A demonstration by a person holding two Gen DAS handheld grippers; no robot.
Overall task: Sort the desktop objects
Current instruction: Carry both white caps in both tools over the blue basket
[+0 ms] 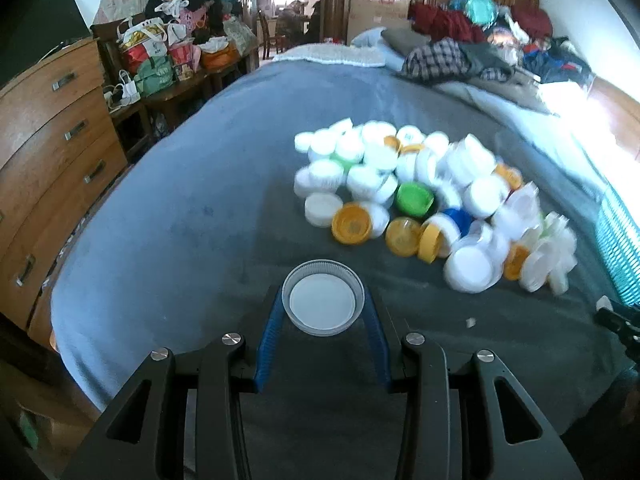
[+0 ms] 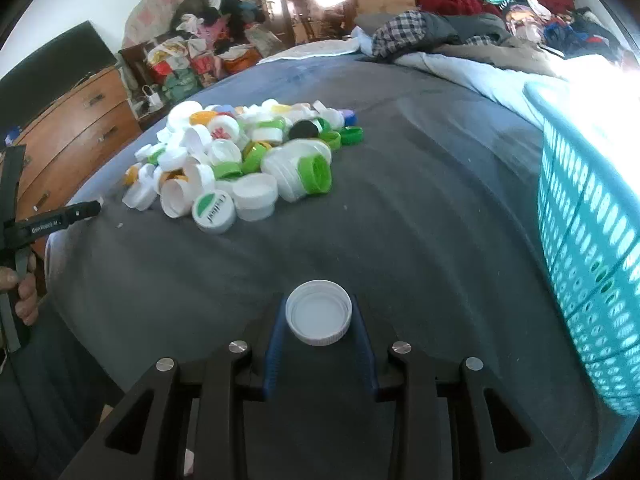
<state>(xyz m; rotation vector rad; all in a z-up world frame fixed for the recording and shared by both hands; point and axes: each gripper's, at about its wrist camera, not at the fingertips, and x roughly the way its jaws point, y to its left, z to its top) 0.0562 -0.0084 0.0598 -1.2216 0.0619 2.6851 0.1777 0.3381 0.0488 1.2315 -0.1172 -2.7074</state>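
Barely started, I'd say: the big heap of white, green and yellow plastic bottle caps (image 2: pixel 240 160) is pretty much intact on the grey blanket (image 2: pixel 420 200). The left gripper (image 1: pixel 323 312) is pinched around a translucent ribbed round lid (image 1: pixel 323 304), and the right gripper (image 2: pixel 319 316) clamps a white screw cap (image 2: pixel 319 312), both on the near side of the heap. A turquoise perforated plastic basket (image 2: pixel 592 240) sits right of the heap, half blown out by glare, so I can't see its contents.
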